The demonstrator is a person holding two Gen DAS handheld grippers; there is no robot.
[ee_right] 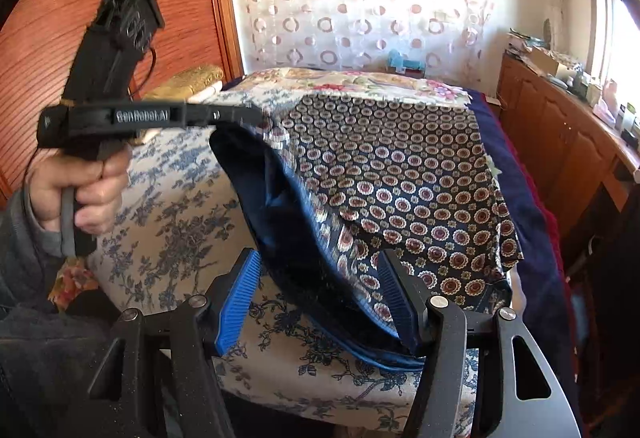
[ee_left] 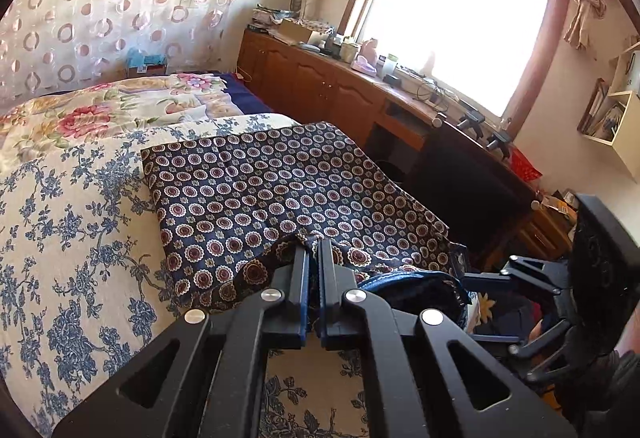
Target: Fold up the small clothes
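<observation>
At the bed's (ee_left: 80, 238) near edge, the left gripper (ee_left: 314, 250) is clamped on the patterned cloth's (ee_left: 260, 190) raised hem; the right gripper (ee_right: 316, 278) stands apart around that fabric.

Left of the dark medallion-print cloth (ee_left: 256, 182), you have open blue-floral bedspread (ee_left: 68, 238) to pass over. Its lifted fold hangs between your right gripper's (ee_right: 316, 294) spread jaws, and the cluttered brown wooden cabinet (ee_left: 320, 82) borders the bed's far side.
</observation>
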